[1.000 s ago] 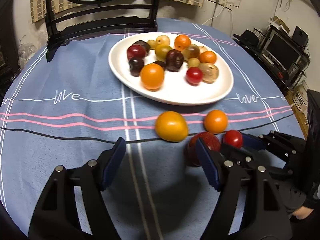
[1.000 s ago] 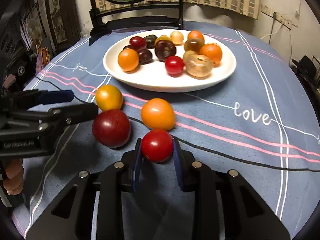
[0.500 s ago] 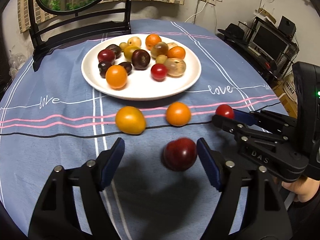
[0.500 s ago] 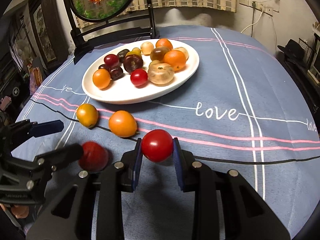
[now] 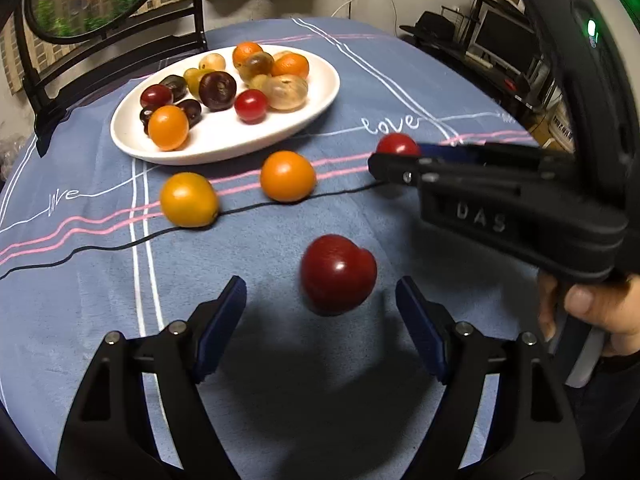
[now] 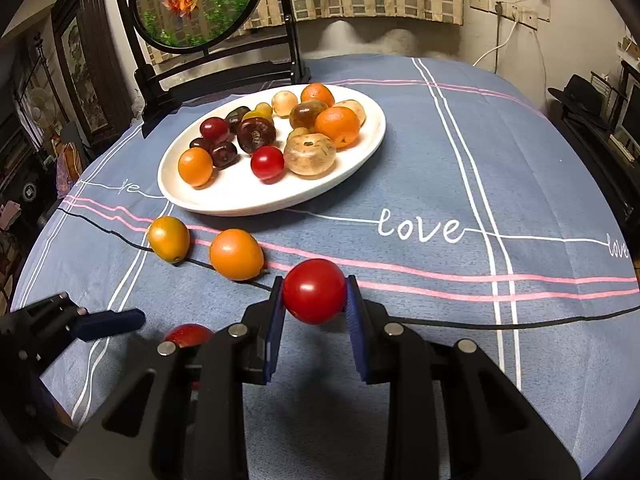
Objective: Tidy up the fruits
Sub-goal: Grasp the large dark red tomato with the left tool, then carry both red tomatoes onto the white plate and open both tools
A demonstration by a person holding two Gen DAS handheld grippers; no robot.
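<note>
R gripper [image 6: 314, 294] clamped on small red tomato [image 6: 314, 291], near plate [image 6: 240, 204]. L gripper [image 5: 320, 308] agape astride dark-red fruit [image 5: 337, 274], jaws just widened, pads clear.

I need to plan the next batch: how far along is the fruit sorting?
Mostly done: over a dozen fruits lie on the white plate. In hand: the right gripper clamps a red tomato. Left: the open left gripper frames a dark red fruit; two orange fruits wait on the cloth.
</note>
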